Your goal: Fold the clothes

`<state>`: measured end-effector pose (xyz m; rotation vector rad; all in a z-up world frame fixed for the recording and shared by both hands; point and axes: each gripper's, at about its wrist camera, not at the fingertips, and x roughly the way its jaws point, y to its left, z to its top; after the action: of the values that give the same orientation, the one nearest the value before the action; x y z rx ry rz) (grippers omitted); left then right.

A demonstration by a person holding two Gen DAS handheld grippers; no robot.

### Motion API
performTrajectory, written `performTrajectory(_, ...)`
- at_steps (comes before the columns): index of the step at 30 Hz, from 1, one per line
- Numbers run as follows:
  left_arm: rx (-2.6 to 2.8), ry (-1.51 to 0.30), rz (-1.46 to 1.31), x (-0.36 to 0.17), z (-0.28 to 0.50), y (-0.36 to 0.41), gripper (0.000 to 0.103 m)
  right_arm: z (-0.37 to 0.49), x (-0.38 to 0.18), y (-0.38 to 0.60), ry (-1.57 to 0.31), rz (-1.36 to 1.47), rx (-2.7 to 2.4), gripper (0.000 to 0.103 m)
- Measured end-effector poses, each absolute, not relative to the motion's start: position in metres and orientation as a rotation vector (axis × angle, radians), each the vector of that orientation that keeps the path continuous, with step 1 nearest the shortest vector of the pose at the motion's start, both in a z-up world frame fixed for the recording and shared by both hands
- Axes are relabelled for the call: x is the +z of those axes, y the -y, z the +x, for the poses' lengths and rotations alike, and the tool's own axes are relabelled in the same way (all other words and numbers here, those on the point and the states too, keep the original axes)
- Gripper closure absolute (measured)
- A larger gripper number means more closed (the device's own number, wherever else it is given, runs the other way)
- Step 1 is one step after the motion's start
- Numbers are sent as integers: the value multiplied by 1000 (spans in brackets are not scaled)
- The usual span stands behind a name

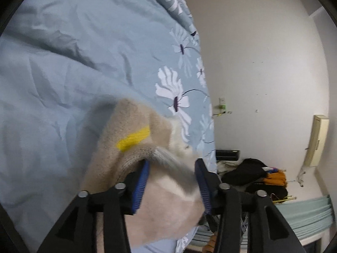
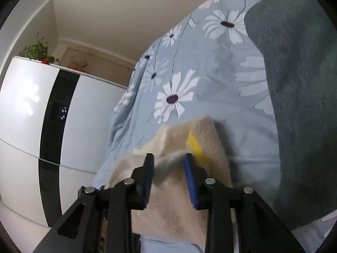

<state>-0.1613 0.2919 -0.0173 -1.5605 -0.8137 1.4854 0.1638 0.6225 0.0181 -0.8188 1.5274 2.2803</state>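
Note:
A beige fuzzy garment (image 1: pixel 134 126) with a yellow patch (image 1: pixel 134 138) lies bunched on a light blue bed cover (image 1: pixel 63 63). My left gripper (image 1: pixel 171 164) has its blue-padded jaws around a thick fold of the garment, with cloth filling the gap. In the right wrist view the same garment (image 2: pixel 174 210) with its yellow patch (image 2: pixel 194 147) sits between the jaws of my right gripper (image 2: pixel 168 158), which also clamps a fold. Both grips hold the cloth just above the bed.
The blue cover has white daisy prints (image 2: pixel 174 97). A dark grey-green blanket (image 2: pixel 299 84) lies at the right. A white fridge (image 2: pixel 31 116) stands left of the bed. Dark clothes (image 1: pixel 252 172) are piled on a shelf by the white wall.

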Motion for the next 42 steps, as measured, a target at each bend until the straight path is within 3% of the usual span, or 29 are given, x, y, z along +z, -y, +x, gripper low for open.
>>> performTrajectory(5,1588,704,-1481,6,-152,-284,39,168,18,-620,-1448,-845,2272,70)
performTrajectory(10,1825,264,-1487,9,-127,-294,38,169,8,-604,-1342,-951,2280,70)
performTrajectory(13,1874,153,-1468,3,-117,-303,41,165,3,-599,-1302,-973,2297,70)
performTrajectory(14,1888,139,-1458,2,-115,-305,44,163,2,-597,-1282,-977,2303,72)
performTrajectory(17,1938,79,-1471,-3,-115,-310,70,158,6,-592,-1198,-996,2312,86)
performTrajectory(22,1936,168,-1389,9,-113,-295,86,157,18,-589,-1149,-961,2341,91)
performTrajectory(27,1898,300,-1286,21,-117,-278,89,172,40,-592,-1111,-773,2431,92)
performTrajectory(30,1919,249,-1382,-8,-129,-285,90,168,17,-599,-1146,-834,2366,92)
performTrajectory(34,1878,350,-1440,-30,-136,-280,90,162,-13,-607,-1199,-915,2276,92)
performTrajectory(40,1835,332,-1426,-18,-133,-280,87,156,1,-598,-1079,-966,2325,91)
performTrajectory(41,1824,332,-1433,-20,-132,-280,84,158,5,-595,-1072,-962,2338,90)
performTrajectory(42,1814,333,-1441,-22,-132,-280,74,159,8,-591,-1069,-957,2350,88)
